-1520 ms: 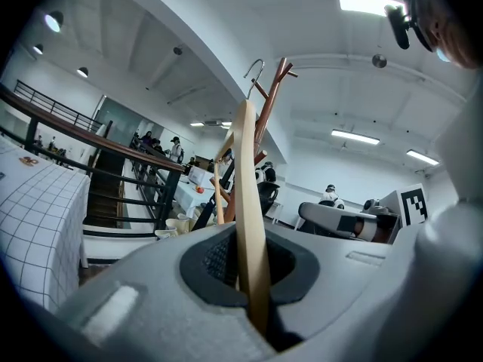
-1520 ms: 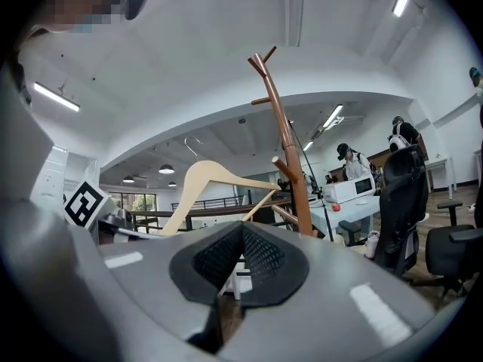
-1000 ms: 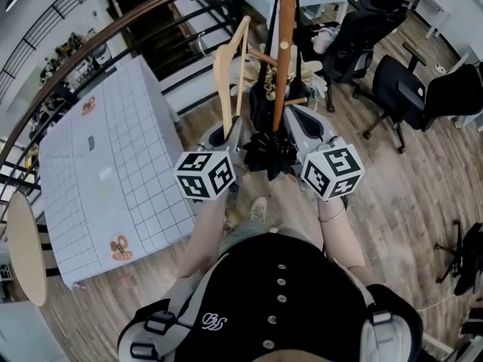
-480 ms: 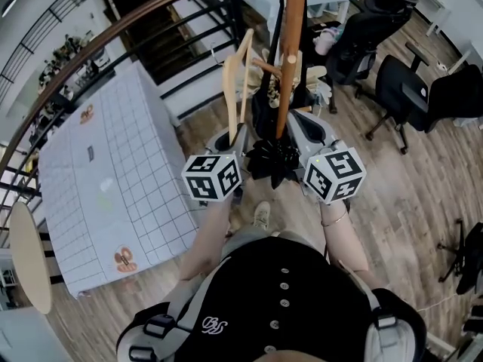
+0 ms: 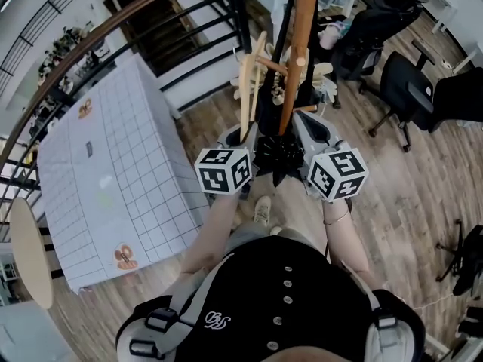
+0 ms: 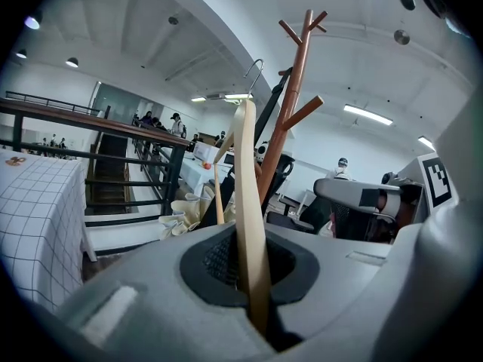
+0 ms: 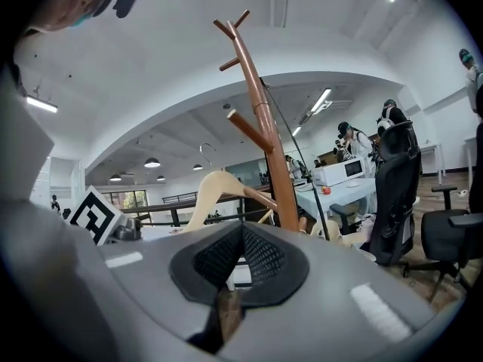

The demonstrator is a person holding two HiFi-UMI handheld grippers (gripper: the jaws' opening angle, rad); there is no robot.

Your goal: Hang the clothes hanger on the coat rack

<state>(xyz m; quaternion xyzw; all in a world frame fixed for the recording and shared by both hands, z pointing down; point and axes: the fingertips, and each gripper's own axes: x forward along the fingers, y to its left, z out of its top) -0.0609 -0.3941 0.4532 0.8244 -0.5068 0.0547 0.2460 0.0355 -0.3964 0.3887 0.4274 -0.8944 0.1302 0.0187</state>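
Wood-plank floor (image 5: 423, 179), open office; black metal railing (image 5: 151, 40) and white grid-cloth table (image 5: 113, 149) at left, black office chairs (image 5: 407, 89) at right. Tall brown wooden coat rack (image 5: 300, 44) stands centre, just ahead of both grippers. Left gripper (image 5: 240, 136) clamped on one arm of the pale wooden clothes hanger (image 5: 247, 81), which is held upright just left of the rack pole. Its metal hook (image 6: 256, 66) is on top, apart from the pole in the left gripper view. Right gripper (image 5: 308, 130) has its jaws together, nothing between them, right of the pole.
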